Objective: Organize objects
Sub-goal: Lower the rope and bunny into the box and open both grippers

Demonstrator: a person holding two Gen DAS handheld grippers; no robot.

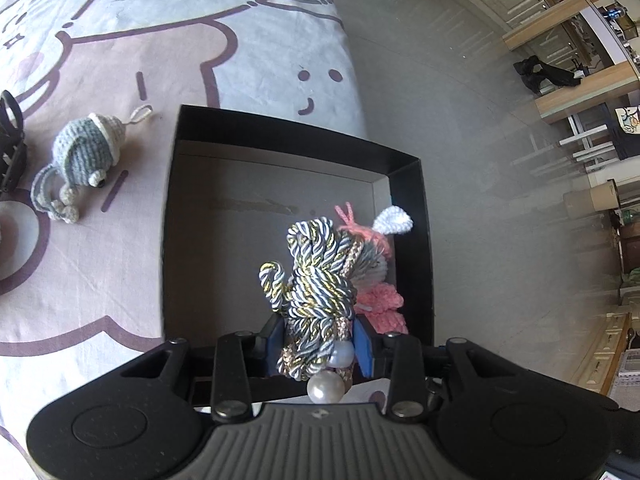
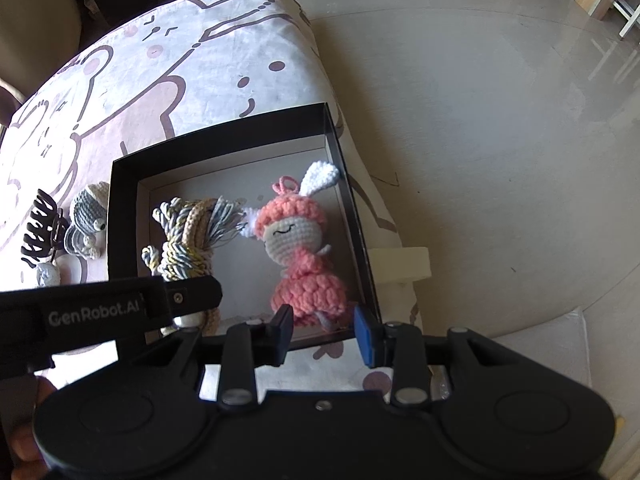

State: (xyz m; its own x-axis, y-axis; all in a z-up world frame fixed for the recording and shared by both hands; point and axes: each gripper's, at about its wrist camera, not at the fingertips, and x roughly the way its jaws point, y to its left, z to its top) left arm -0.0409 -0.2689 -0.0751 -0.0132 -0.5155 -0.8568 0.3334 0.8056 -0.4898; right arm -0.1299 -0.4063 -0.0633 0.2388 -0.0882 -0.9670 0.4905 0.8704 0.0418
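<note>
My left gripper (image 1: pixel 320 334) is shut on a knotted silver-and-gold rope ornament (image 1: pixel 316 280) with two pearls, held inside the black box (image 1: pixel 280 128). A pink crochet bunny doll (image 1: pixel 380 292) lies in the box to its right. In the right wrist view the box (image 2: pixel 224 136) holds the doll (image 2: pixel 304 264) and the rope ornament (image 2: pixel 188 240), with the left gripper's arm across its near left corner. My right gripper (image 2: pixel 324 332) is open and empty, just over the box's near edge, by the doll's skirt. A grey crochet mouse (image 1: pixel 84 156) lies left of the box.
The box sits near the right edge of a bed with a pink cartoon sheet (image 1: pixel 120 60). A black hair claw (image 2: pixel 40 224) and a small grey object (image 2: pixel 48 274) lie beyond the mouse (image 2: pixel 88 212). Grey floor (image 2: pixel 480 120) drops off to the right.
</note>
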